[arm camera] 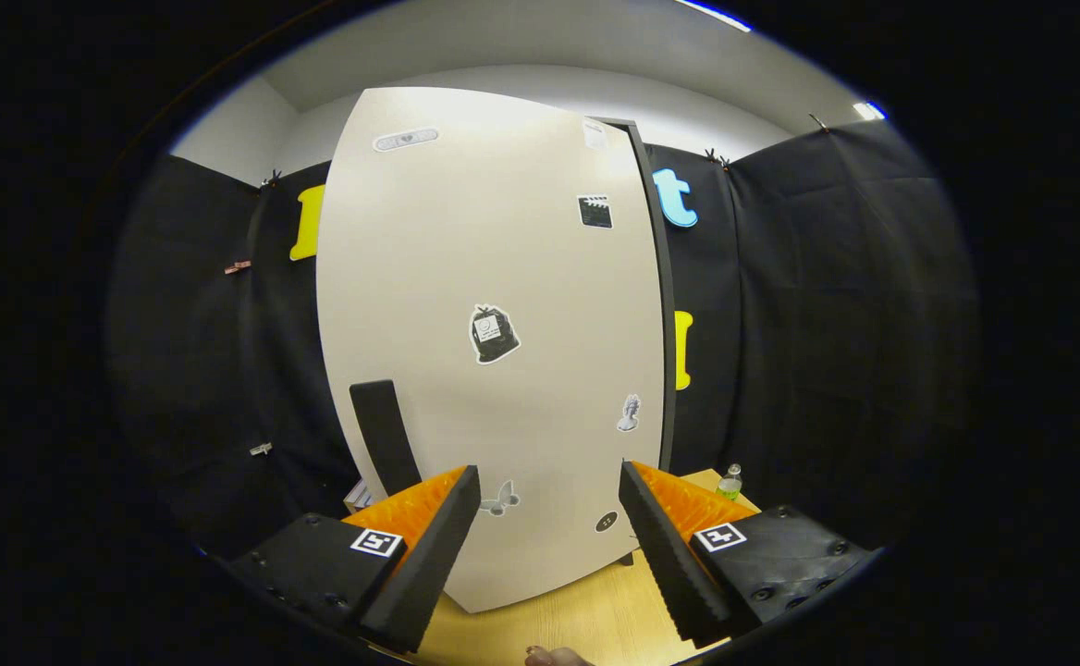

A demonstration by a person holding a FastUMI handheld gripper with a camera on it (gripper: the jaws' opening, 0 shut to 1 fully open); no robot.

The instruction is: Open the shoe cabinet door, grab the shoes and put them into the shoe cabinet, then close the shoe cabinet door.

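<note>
Cabinet door [494,277]: pale, flat panel standing upright across the middle of the frame, face toward the camera, bottom edge just above the wooden surface. It looks shut against the dark cabinet edge [662,305] that runs down its right side; whether it sits fully flush I cannot tell.
Handle [383,435]: dark upright bar at the lower left of the door, long axis vertical with a slight lean.
Stickers [494,333]: several small ones scattered over the door face, the largest near its middle.
Gripper [549,518]: fingers spread wide, nothing between them; both point straight at the lower part of the door.
Key relation: the handle lies ahead and to the left of the gap between the fingers, just above the left finger's tip, nearer the left finger than the right. Its long axis runs up and down, so the fingers, spread sideways, would straddle it across its width.
Shoes: none to be made out from here.
Bench [586,620]: light wood surface below the door, at the bottom of the frame between and under the fingers.
Bottle [730,483]: small, clear, green cap, standing on the wood right of the cabinet, beyond the right finger.
Stage, as a judgement: a closed door with no shoes to be seen fits both a cabinet awaiting opening and one closed again with the shoes inside.
</note>
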